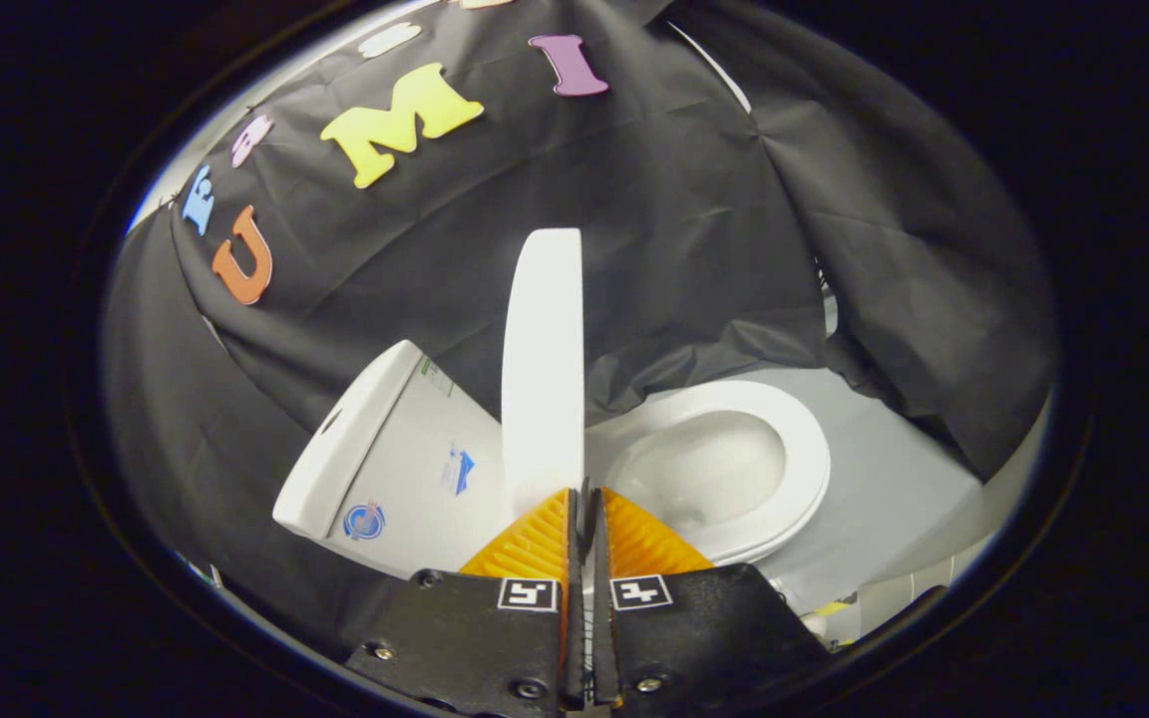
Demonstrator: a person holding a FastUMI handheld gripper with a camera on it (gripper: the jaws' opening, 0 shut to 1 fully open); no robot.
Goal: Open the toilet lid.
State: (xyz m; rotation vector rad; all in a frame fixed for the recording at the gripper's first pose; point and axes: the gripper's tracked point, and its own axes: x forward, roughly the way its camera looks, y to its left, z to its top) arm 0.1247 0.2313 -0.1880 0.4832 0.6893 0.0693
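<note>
Pinching the front edge of the white plastic toilet lid [543, 369], the gripper [582, 504] grasps it between both fingers. The lid stands edge-on, upright between the white ceramic tank [390, 469] and the open oval seat [734, 469]. Best to ease it gently back against the tank before letting go.

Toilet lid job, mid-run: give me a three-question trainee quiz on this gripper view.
1. True or false: the toilet lid is raised on edge, with the seat and bowl uncovered.
2. The gripper fingers are: A) spread wide, B) close together at the lid's near edge, C) inside the bowl.
3. What white part stands on the lid's other side from the bowl?

Key: 1 true. 2 B; whether they pinch the lid is unclear. 3 the tank.
</note>
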